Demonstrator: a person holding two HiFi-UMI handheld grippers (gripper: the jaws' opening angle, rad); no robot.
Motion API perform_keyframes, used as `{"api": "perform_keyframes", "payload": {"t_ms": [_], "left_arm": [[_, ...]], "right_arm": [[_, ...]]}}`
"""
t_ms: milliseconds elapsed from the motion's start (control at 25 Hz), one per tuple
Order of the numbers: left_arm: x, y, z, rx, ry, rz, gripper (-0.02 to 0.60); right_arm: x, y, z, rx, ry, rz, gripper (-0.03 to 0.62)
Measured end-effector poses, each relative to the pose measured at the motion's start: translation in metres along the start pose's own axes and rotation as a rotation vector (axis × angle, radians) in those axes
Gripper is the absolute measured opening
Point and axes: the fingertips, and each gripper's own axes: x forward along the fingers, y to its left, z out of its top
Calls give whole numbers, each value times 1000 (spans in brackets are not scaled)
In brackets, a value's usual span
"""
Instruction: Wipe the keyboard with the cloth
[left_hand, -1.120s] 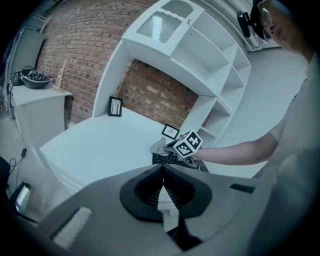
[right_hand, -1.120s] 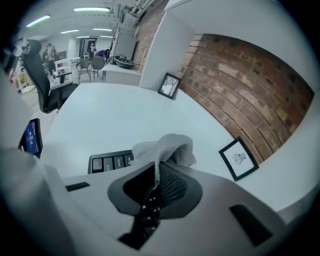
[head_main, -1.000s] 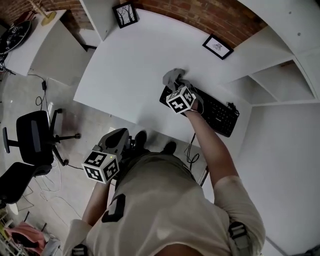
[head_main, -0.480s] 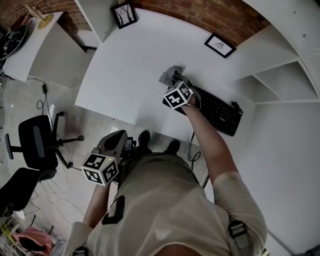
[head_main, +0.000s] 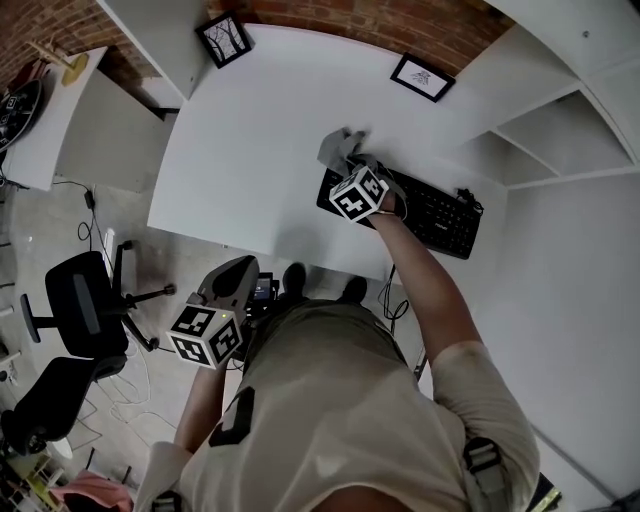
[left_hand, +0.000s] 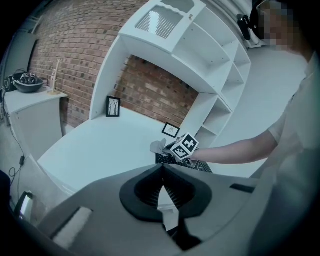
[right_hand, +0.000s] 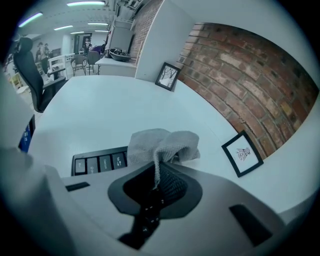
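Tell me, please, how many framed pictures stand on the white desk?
2. One picture stands at the desk's far left end; the other picture stands by the brick wall, beyond the keyboard. More may be hidden.

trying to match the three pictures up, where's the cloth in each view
Head view: cloth upper centre, at the keyboard's left end.
Left gripper view: just above centre, small and distant.
Right gripper view: centre, clamped in the right gripper.
Shared landmark: small framed picture, right of it everywhere.
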Motion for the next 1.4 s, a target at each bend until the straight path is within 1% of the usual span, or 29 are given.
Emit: {"api": "perform_keyframes", "payload": {"t_ms": [240,760,1120,1280,1400], "left_arm": [[10,-14,2,20,4,-24,5],[20,-42,-2,44,6,-46,5],[24,-64,-5,63,10,-65,5],[26,-72,-8,72,14,-72,5],[27,-77,-9,79,18,-78,5]], "right_arm": [[-7,-9,-23,11,11,-13,15],[-20,-26,-63,-2,37,-58,15],[-31,-36,-94,25,66,-66,15],[-36,-48,-110,34,79,-114,15],[-40,-51,-122,45,97,-114,14]]}}
